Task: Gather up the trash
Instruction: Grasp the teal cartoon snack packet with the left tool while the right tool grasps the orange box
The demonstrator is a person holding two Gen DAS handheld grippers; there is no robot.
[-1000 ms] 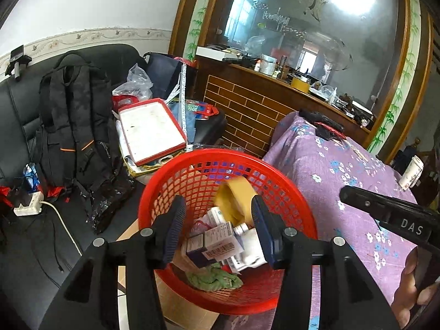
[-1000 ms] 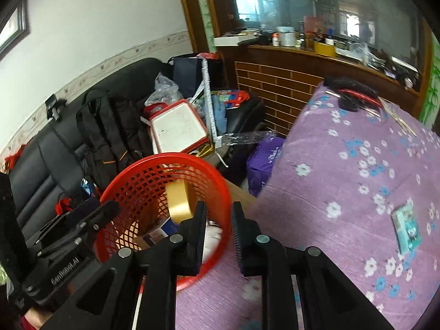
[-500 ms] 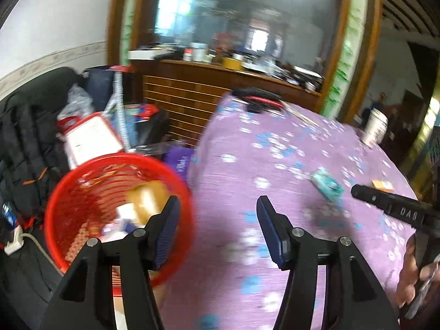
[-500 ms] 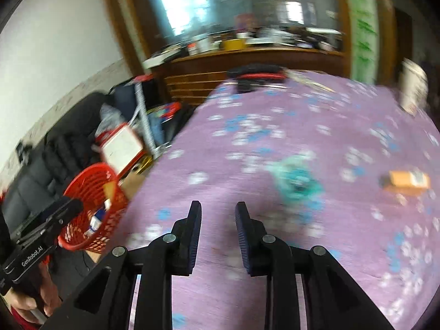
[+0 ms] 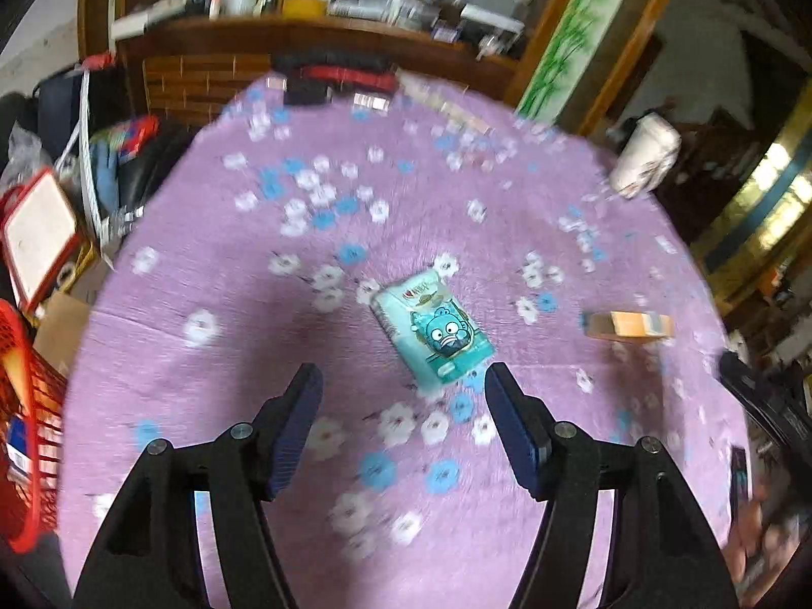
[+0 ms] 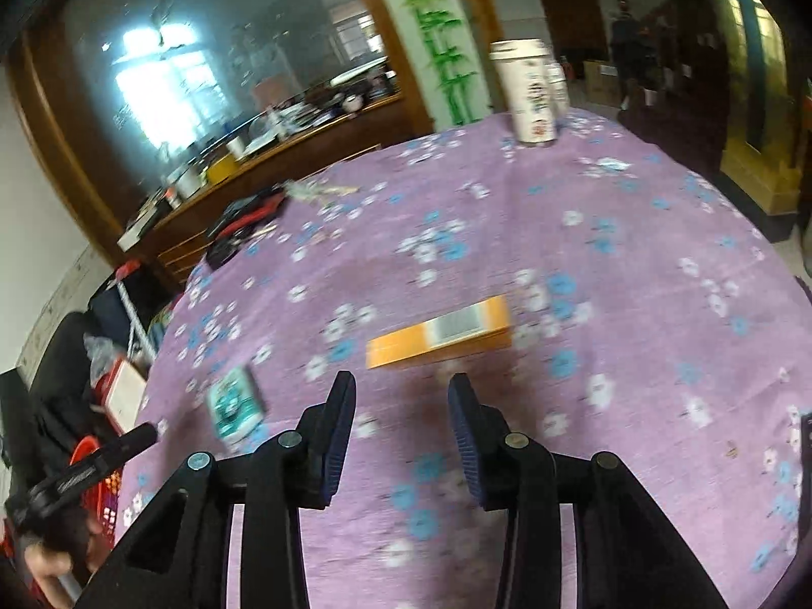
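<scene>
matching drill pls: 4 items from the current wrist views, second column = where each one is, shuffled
1. teal packet
2. orange box
3. white cup
4. red basket

a. off the table's left side
b. standing at the table's far edge
c. lying ahead of the right gripper, whose jaws are opening
d. lying ahead of the left gripper, whose jaws are opening

Pairs: 1-d, 2-c, 3-b, 4-a

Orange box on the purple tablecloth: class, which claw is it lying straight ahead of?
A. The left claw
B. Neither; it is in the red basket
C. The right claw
C: the orange box lies flat just beyond the empty, opening right claw.
</scene>
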